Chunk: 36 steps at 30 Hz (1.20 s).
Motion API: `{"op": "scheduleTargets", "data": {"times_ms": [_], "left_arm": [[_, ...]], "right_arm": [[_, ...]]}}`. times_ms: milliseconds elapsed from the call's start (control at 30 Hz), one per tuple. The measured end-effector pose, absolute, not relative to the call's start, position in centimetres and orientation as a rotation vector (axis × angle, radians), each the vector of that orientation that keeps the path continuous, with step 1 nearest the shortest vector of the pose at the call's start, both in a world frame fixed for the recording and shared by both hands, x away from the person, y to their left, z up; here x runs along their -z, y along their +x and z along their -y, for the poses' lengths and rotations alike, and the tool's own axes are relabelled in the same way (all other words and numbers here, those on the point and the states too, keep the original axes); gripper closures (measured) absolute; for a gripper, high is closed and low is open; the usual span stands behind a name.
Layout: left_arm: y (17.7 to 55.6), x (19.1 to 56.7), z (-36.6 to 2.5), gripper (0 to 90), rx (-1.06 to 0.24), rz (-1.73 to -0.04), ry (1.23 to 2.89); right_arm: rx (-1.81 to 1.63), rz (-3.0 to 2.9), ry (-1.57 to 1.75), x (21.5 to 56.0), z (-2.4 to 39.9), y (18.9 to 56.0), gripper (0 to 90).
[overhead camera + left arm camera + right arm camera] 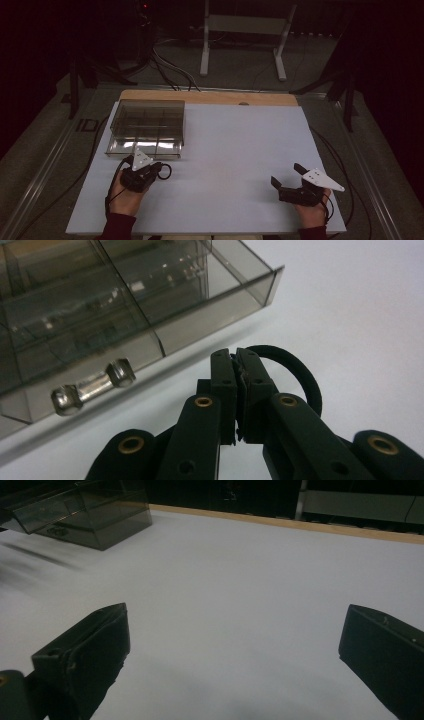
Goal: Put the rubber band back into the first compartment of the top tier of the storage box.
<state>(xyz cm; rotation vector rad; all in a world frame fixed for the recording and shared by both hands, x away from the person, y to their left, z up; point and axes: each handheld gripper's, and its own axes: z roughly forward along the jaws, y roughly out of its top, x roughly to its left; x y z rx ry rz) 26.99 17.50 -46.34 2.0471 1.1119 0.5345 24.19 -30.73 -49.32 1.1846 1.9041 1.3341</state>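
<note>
A smoky transparent compartment box (147, 127) with its lid shut stands at the table's far left. A metal latch (92, 386) sits on its near wall (210, 315). Just in front of that box, my left gripper (158, 170) rests low on the table. In the left gripper view its jaws are pressed together at the tips (235, 357), shut on a black elastic band (305, 377) that loops out to the right. The same band (165, 171) is small in the high view. My right gripper (287, 176) is at the near right, open, with only bare table between its fingers (90, 645).
The white table top (230, 145) has a wooden strip (210, 97) along its far edge. Beyond the table, on the dark floor, stand a white metal frame (245, 30) and several cables (170, 70). A hand (125, 197) holds each gripper.
</note>
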Motion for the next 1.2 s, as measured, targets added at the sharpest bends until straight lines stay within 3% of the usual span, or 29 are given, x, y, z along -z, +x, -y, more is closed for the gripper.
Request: {"op": "scheduleTargets", "data": {"times_ms": [1200], "left_arm": [[28.6, 41.9, -19.1, 88.7, -0.562, -1.071, 1.987]], "right_arm": [[-1.337, -1.910, 1.189, 49.4, 30.7, 24.2, 0.5]]}}
